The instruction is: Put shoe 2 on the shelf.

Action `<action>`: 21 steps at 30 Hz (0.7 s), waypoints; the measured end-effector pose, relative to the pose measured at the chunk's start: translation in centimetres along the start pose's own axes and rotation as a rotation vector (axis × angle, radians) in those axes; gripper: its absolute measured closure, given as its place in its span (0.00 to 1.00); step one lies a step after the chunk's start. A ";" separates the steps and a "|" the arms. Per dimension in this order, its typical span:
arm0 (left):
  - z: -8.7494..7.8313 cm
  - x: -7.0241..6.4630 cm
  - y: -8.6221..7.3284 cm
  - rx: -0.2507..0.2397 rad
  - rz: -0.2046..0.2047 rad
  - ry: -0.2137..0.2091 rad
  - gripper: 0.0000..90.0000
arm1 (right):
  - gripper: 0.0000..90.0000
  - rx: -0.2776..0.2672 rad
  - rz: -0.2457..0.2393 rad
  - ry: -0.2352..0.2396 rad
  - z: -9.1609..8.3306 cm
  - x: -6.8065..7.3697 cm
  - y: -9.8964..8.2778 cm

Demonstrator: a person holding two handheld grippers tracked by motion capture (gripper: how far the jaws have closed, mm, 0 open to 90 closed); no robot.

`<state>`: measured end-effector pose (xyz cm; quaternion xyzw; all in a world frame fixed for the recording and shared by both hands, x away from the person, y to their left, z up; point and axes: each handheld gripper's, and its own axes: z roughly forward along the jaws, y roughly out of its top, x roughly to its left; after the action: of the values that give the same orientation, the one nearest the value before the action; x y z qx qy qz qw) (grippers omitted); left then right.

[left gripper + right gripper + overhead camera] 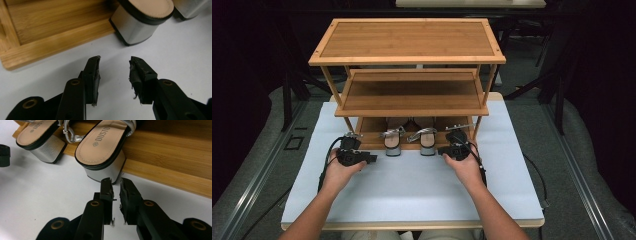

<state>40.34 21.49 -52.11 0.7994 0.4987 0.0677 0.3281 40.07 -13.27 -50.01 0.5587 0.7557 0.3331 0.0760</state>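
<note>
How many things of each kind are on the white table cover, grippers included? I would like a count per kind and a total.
Silver block-heel sandals: 2, left and right
Bamboo shoe rack: 1
Grippers: 2, left gripper and right gripper
Total: 5

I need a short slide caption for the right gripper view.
Right gripper, nearly shut and empty, faces a silver block-heeled sandal on the rack's lowest shelf.
</note>
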 end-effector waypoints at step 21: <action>1.7 -0.8 2.6 -0.016 -0.029 0.000 0.99 | 0.92 0.001 0.014 -0.040 1.3 0.0 0.4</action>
<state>42.60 19.33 -51.71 0.7895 0.5095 0.0669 0.3356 40.97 -12.62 -50.79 0.5705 0.7502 0.3222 0.0883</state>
